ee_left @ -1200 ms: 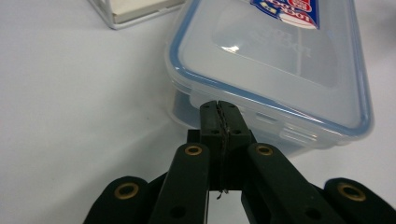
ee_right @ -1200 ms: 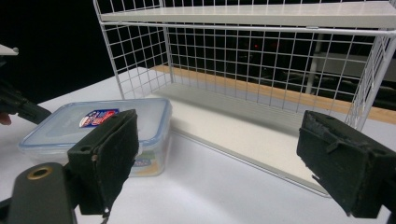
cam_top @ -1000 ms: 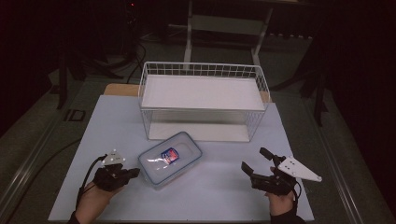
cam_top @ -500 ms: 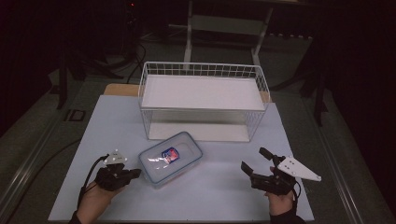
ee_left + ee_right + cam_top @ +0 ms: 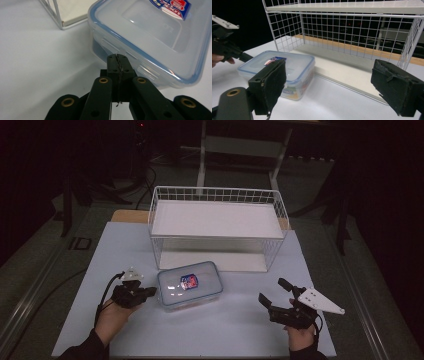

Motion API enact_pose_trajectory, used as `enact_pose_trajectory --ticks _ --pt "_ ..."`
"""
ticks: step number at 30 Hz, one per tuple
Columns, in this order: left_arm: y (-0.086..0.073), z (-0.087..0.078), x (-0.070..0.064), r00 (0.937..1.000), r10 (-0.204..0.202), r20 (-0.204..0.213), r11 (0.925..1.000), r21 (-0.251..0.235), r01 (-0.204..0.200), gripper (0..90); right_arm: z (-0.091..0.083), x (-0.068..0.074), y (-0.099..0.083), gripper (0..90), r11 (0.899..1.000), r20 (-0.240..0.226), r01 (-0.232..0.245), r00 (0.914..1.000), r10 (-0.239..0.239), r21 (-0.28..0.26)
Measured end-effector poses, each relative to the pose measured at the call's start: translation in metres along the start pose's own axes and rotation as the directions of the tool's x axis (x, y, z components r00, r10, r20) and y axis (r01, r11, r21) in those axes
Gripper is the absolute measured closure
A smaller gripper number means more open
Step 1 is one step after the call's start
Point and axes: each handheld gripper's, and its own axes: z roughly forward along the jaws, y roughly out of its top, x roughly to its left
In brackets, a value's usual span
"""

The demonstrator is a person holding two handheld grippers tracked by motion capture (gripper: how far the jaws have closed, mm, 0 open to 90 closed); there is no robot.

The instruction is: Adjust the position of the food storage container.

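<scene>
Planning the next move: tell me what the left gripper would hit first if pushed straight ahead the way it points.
Most likely the side of the plastic box. The left gripper, jaws shut, points at the box wall just below the lid, very near it; whether it already touches is unclear.

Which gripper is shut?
The left gripper: its jaws are pressed together at the box. The right gripper stands wide open, away from it.

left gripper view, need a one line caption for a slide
Closed left gripper pressing its tips at a side latch of the clear blue-rimmed container, beside the wire shelf.
</scene>
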Motion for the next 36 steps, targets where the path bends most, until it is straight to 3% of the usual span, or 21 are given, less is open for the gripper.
enact_pose_trajectory --ticks 17,30,36 --pt "0.029 0.038 -0.003 0.9989 0.005 0.047 0.9998 -0.022 -0.004 89.7 0.001 0.0 -0.001 12.6 1.0 -0.005 -0.003 1.0 0.003 0.004" --pt "0.042 0.057 -0.01 0.996 -0.01 0.089 0.9991 -0.04 0.013 89.6 0.001 -0.001 -0.001 12.6 1.0 -0.007 -0.004 1.0 0.004 0.007" --pt "0.041 0.061 -0.01 0.9954 0.001 0.096 0.9994 -0.034 0.002 89.5 0.001 -0.002 -0.002 12.6 1.0 -0.004 -0.01 0.9999 0.01 0.009"
